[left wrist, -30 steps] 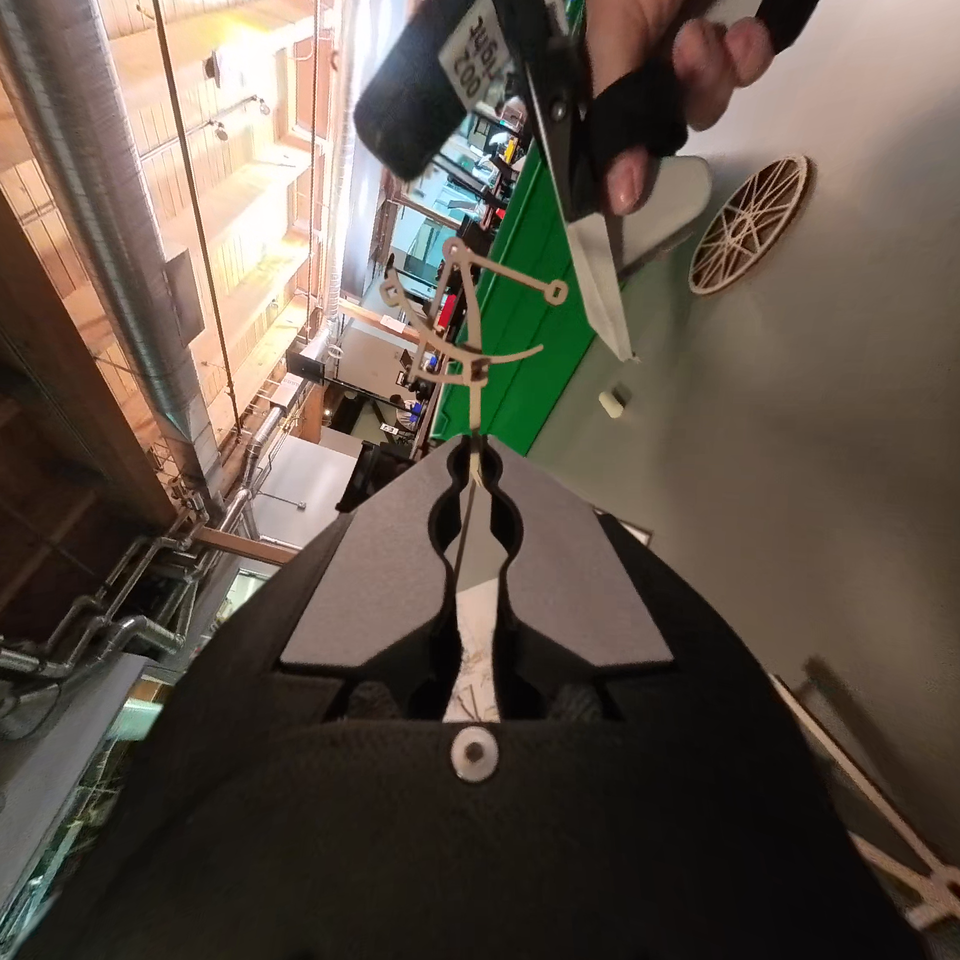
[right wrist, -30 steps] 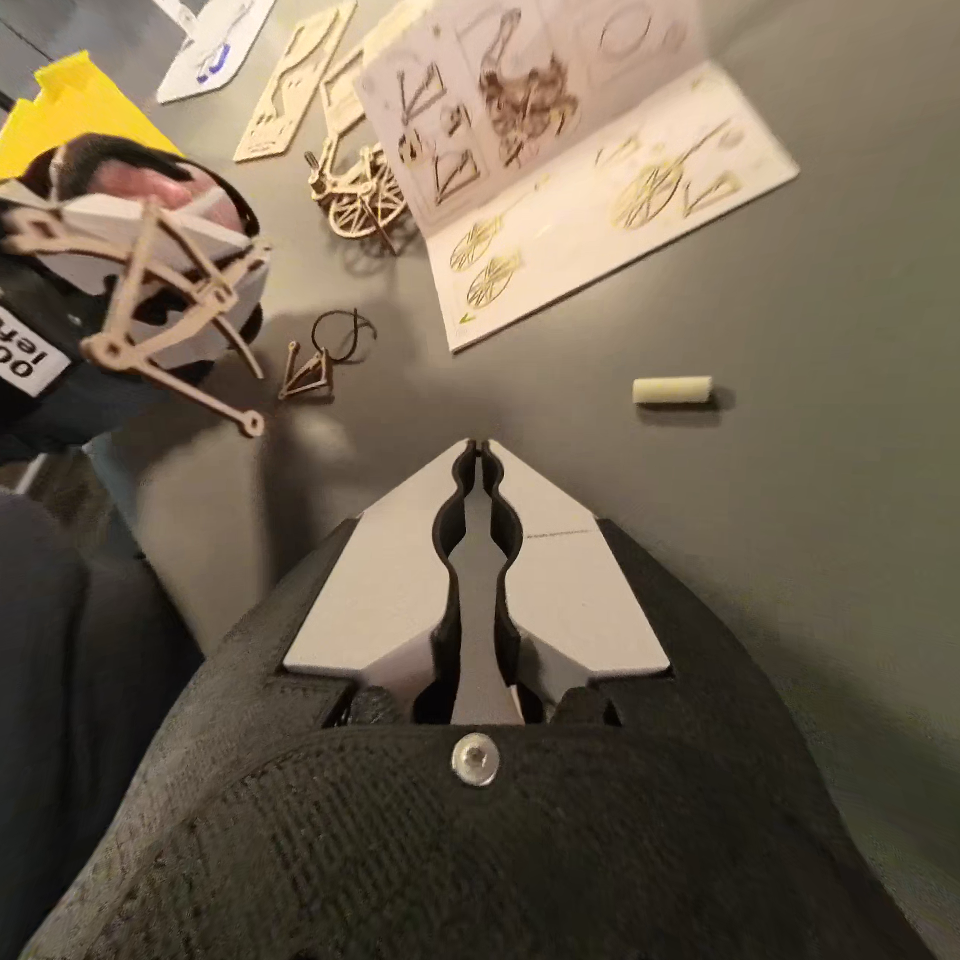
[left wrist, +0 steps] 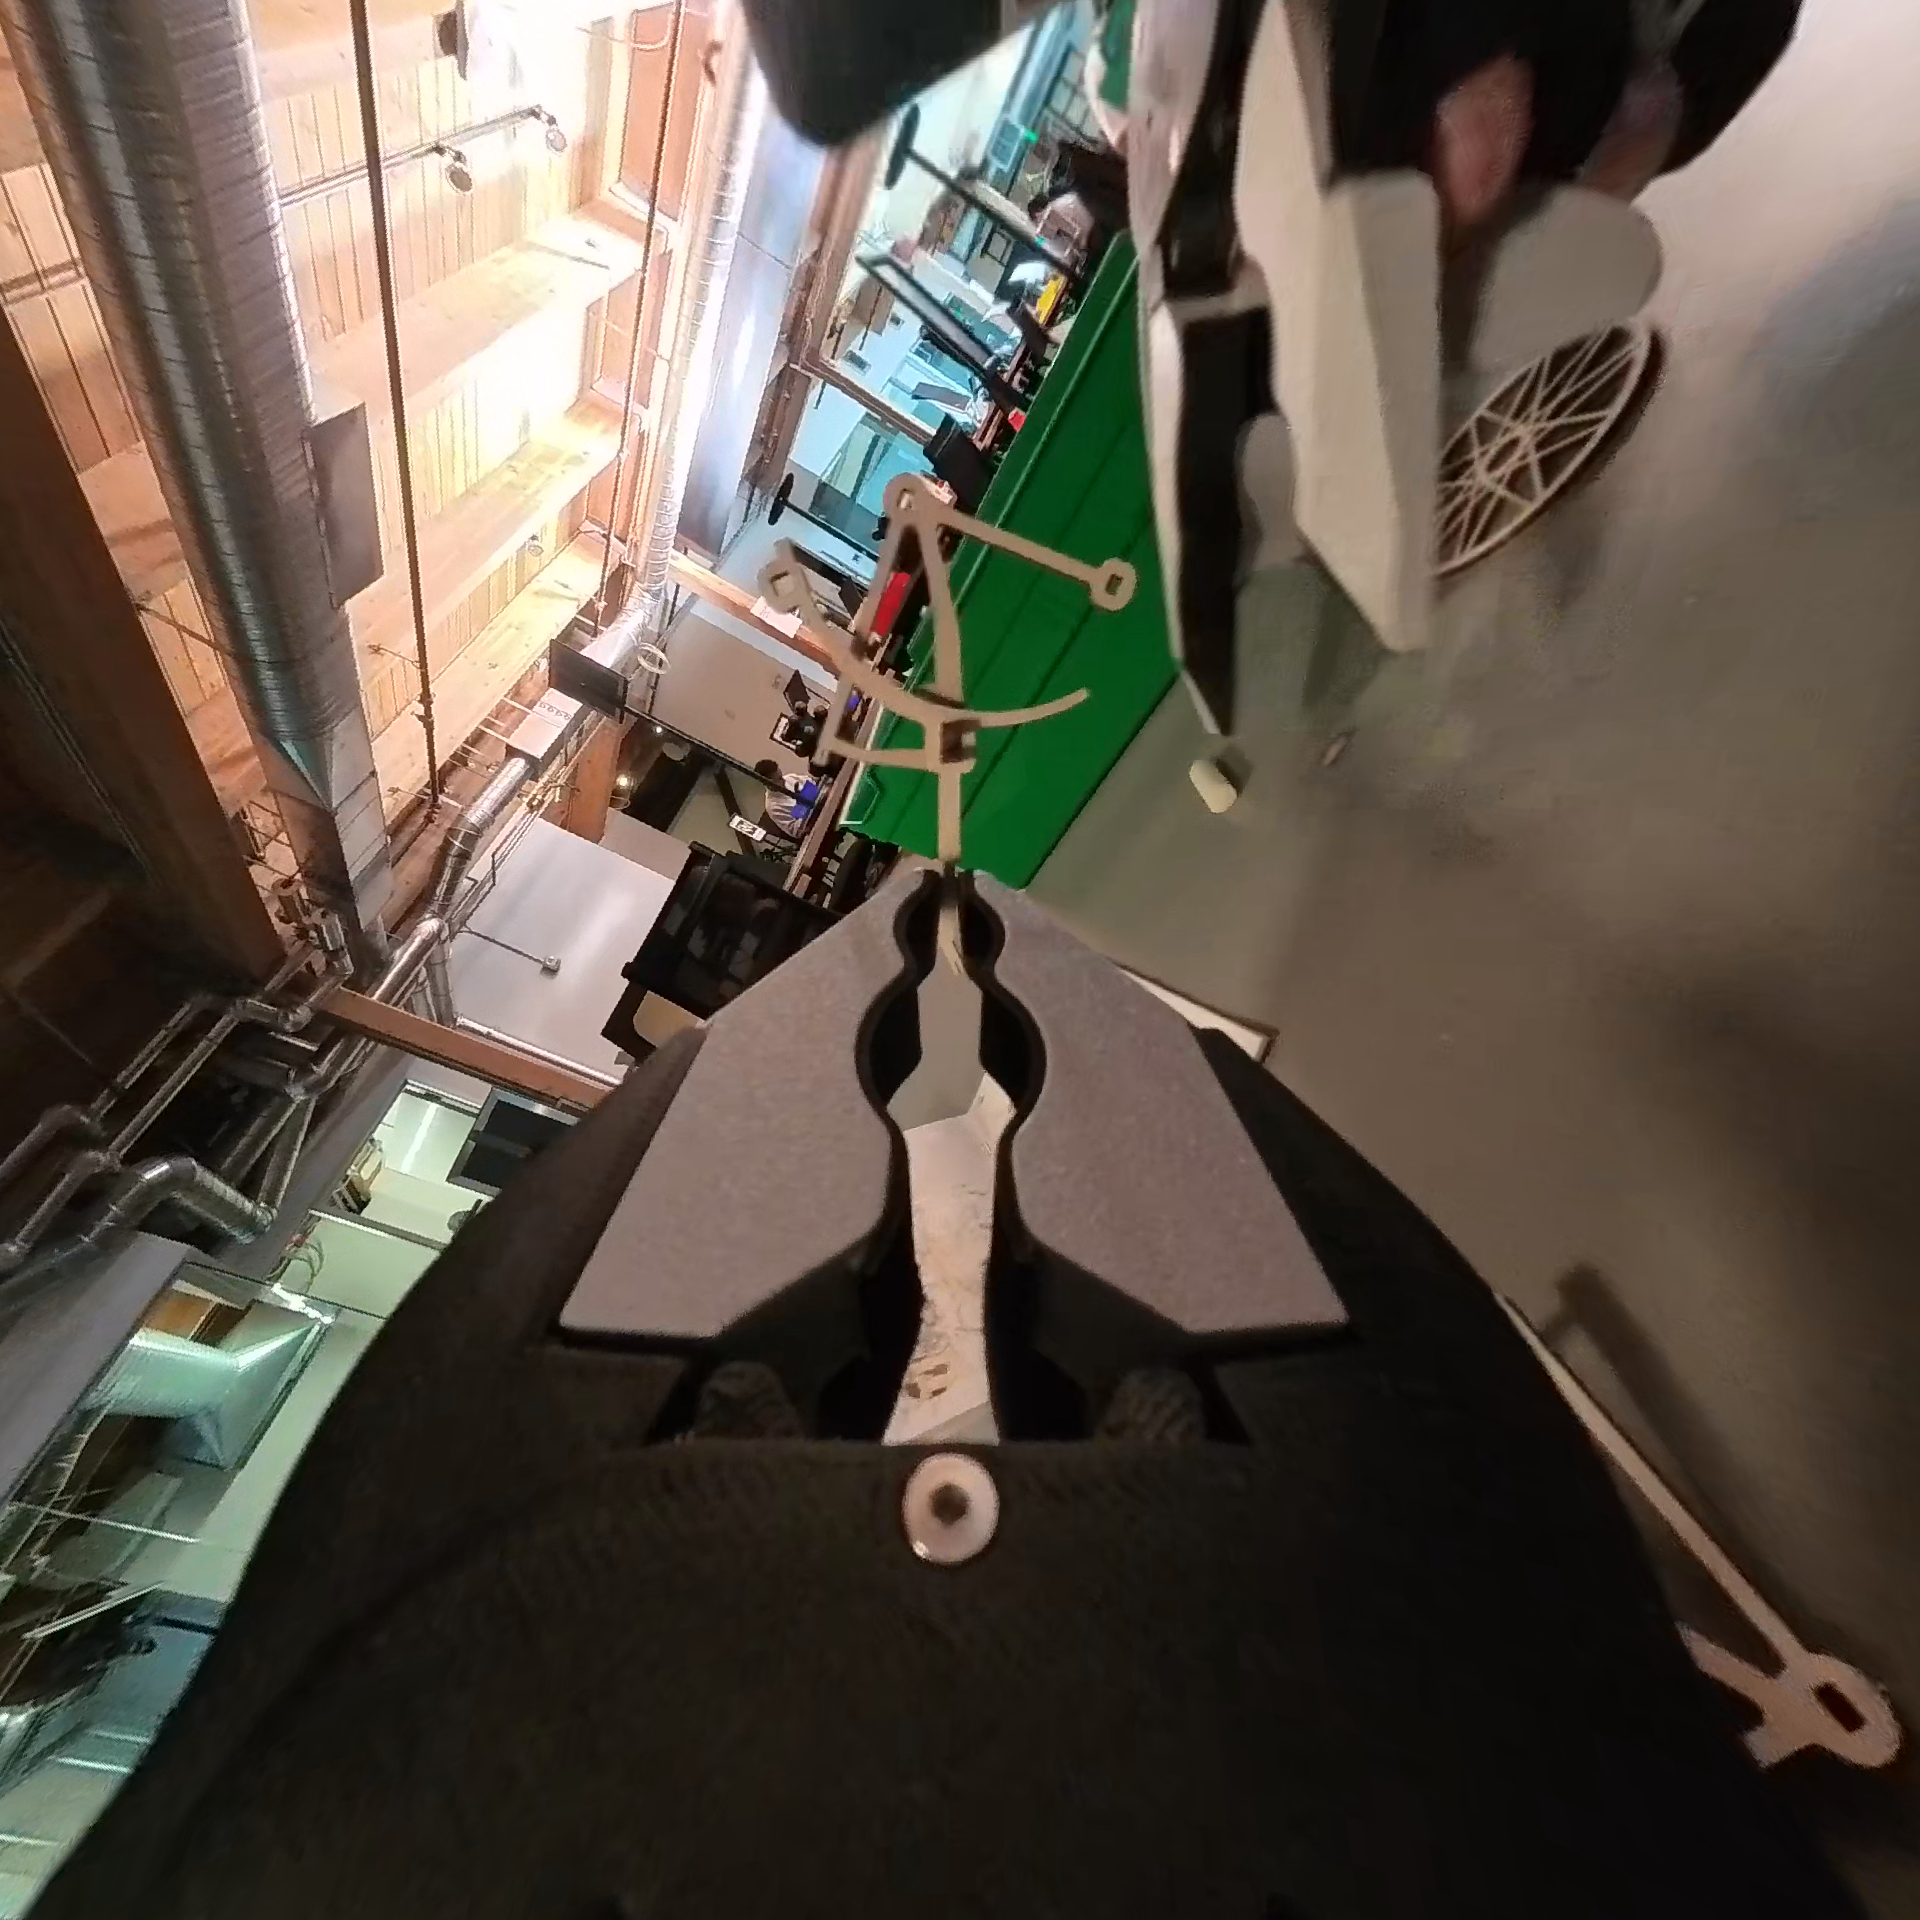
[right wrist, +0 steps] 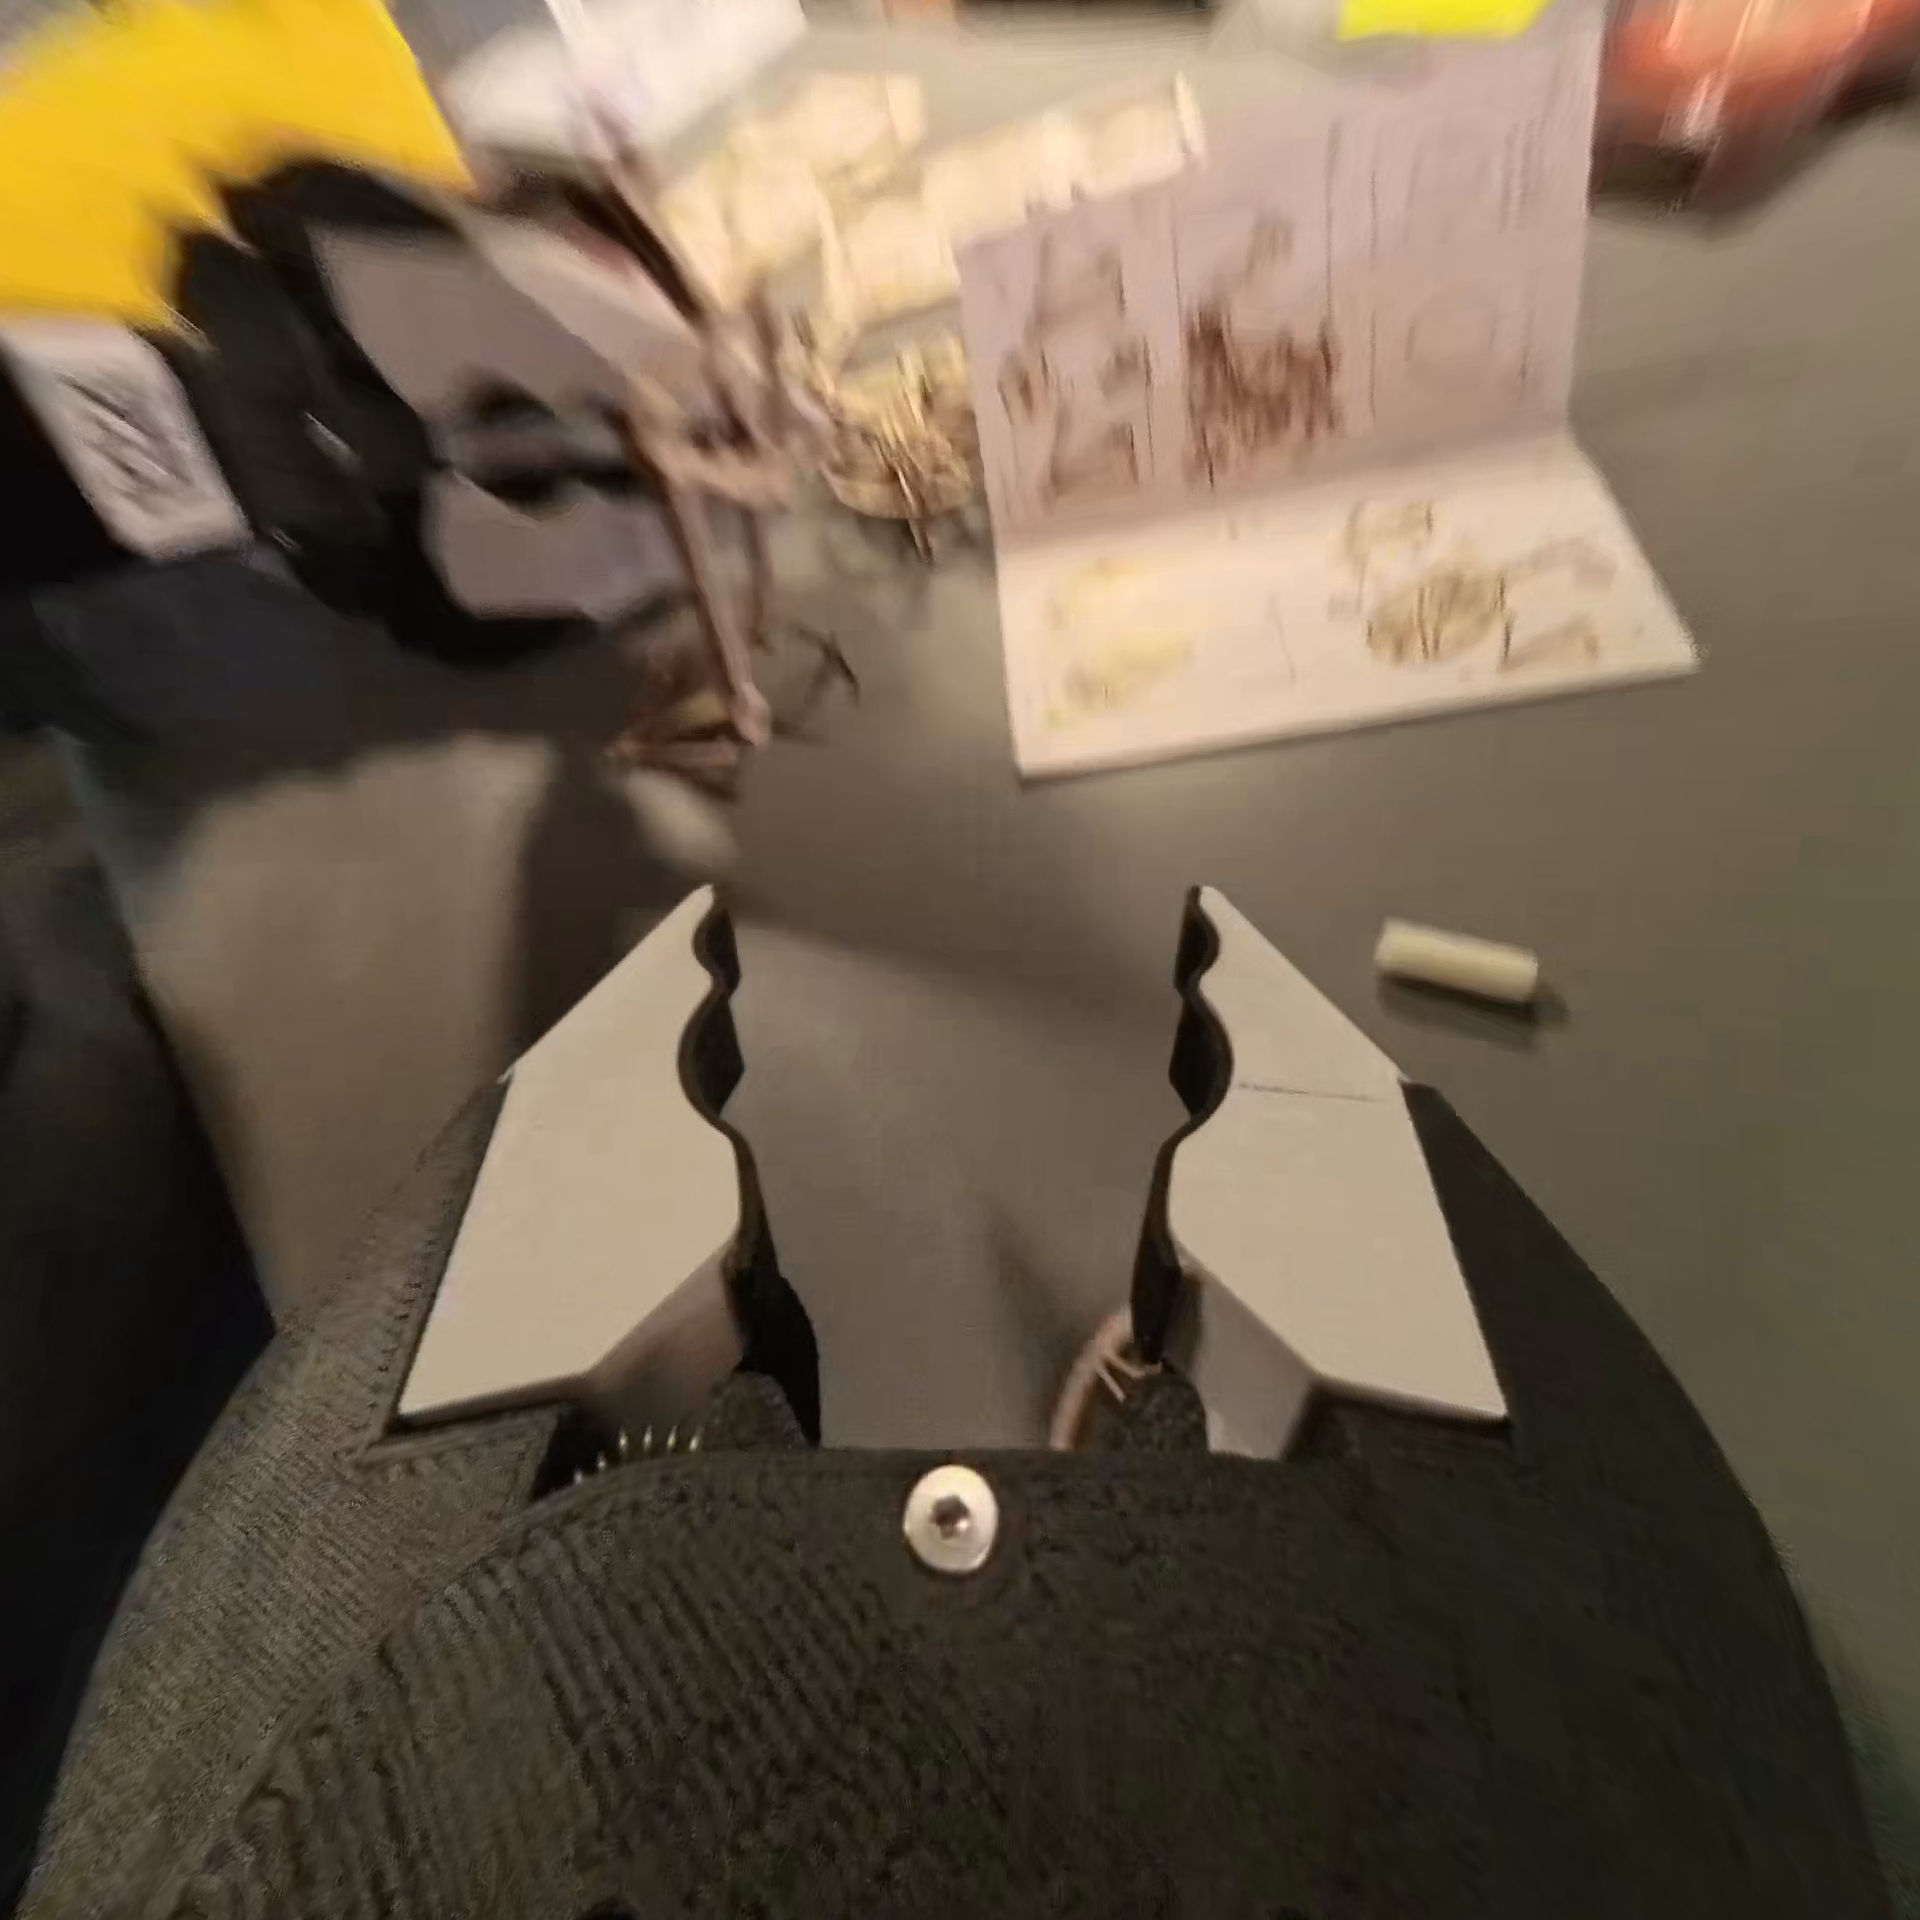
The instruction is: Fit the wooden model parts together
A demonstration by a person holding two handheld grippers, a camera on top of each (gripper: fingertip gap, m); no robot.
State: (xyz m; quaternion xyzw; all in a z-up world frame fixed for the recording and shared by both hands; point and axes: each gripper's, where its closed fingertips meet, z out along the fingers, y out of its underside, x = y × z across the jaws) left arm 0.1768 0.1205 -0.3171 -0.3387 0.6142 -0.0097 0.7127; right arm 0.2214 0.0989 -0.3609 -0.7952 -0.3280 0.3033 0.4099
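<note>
Assembly is at the reach-in stage, by my judgement: one piece is held up and my free side is coming for it.

Left wrist view: my left gripper [left wrist: 951, 883] has its fingers [left wrist: 790, 1143] pressed nearly together, pinching the thin stem of the wooden frame [left wrist: 940, 665], which stands out beyond the tips, lifted off the grey counter [left wrist: 1558, 935]. My right gripper [left wrist: 1299, 436] looms just beyond the frame, blurred. A spoked wooden wheel [left wrist: 1538, 447] lies on the counter behind it.

Right wrist view: my right gripper [right wrist: 956, 914] has its fingers [right wrist: 613, 1174] spread wide, holding nothing. The frame [right wrist: 717, 540] hangs ahead, smeared by motion, with the open instruction booklet [right wrist: 1299, 468] beside it and a small pale cylinder [right wrist: 1455, 961] nearer me.

Next I need to close on a free strut without twisting it.
</note>
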